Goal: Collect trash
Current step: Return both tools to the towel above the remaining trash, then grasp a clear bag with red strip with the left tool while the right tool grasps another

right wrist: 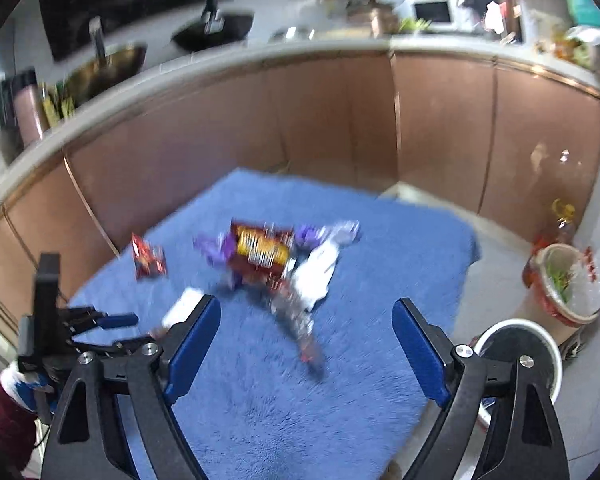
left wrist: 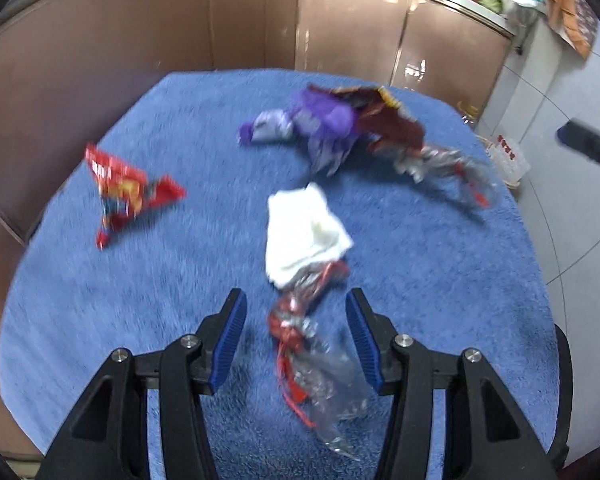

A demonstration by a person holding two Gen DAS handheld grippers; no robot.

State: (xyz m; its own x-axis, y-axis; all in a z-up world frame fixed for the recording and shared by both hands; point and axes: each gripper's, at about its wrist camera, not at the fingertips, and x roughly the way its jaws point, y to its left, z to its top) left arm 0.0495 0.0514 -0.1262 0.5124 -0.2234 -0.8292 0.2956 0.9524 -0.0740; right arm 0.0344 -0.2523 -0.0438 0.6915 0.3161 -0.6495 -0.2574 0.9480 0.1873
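Trash lies on a blue cloth-covered table. My left gripper is open, its jaws on either side of a clear and red crinkled wrapper that lies on the cloth. Just beyond is a white tissue. Farther off are a purple wrapper, a dark red snack bag, a silver wrapper and a red wrapper at left. My right gripper is open and empty above the cloth, short of the snack bag. The left gripper shows at its left.
Brown cabinet doors and a cluttered counter stand behind the table. On the floor at right are a white bin with a black liner and a red-rimmed trash bin holding waste.
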